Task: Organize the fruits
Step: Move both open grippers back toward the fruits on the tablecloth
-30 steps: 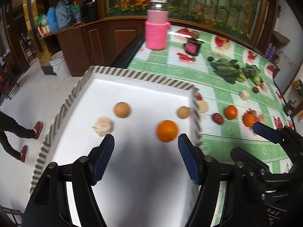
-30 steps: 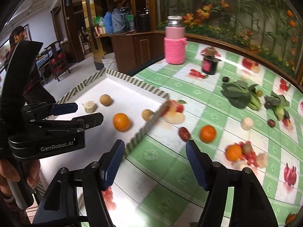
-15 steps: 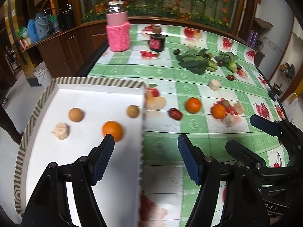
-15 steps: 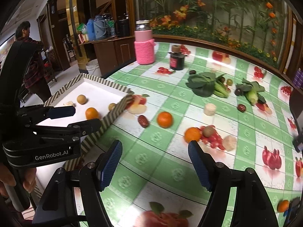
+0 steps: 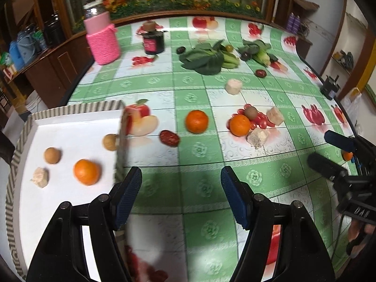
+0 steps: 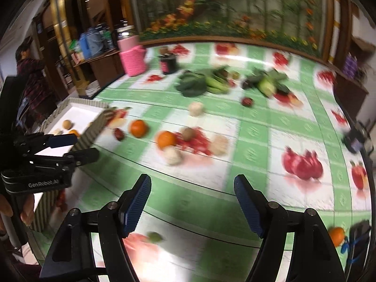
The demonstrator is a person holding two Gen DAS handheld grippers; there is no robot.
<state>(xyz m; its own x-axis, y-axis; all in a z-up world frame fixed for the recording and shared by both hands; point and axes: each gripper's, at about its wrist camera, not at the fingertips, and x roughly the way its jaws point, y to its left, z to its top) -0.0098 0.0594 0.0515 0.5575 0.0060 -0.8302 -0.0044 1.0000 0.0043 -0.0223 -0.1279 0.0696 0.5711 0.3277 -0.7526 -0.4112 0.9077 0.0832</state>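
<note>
Both grippers, left (image 5: 181, 196) and right (image 6: 192, 204), have their fingers wide apart with nothing between them. Loose oranges (image 5: 197, 121) sit mid-counter (image 5: 199, 183), near the tray (image 5: 70, 122). A sloppy grab could easily send one rolling off.

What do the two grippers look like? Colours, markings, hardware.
Both the left gripper and the right gripper have black angular linkage arms with silver pivot pins and ribbed dark-blue pads. The left one's body carries white "GenRobot.AI" lettering, seen from the right wrist view.
</note>
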